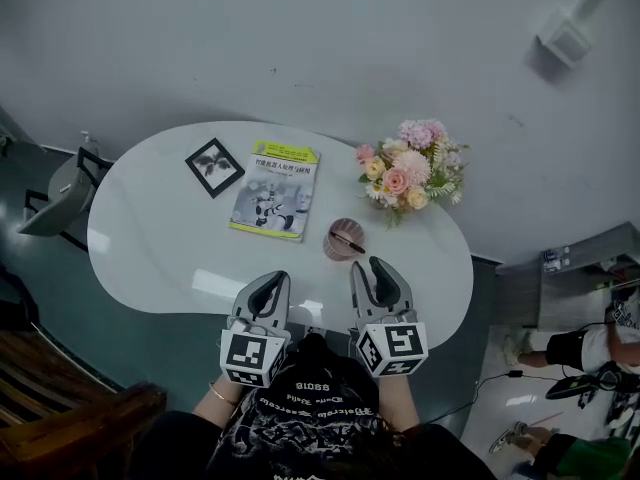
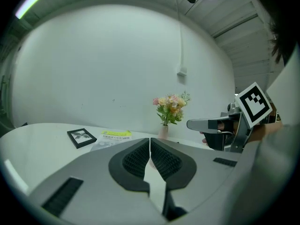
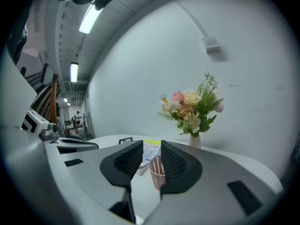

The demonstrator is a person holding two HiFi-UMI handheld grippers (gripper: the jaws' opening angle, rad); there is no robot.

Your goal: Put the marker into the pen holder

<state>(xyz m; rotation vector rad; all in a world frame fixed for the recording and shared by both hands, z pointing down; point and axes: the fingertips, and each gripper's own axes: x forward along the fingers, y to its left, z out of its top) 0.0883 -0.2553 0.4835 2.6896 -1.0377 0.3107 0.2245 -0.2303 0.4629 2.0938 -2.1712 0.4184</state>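
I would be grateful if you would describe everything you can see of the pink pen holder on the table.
The pen holder is a small round cup of pink mesh, standing upright with its mouth open. A dark marker leans inside it. It stands on the white table, between the booklet and the flowers. The right hand-held gripper, jaws apart, points at it from just short, seemingly without contact.
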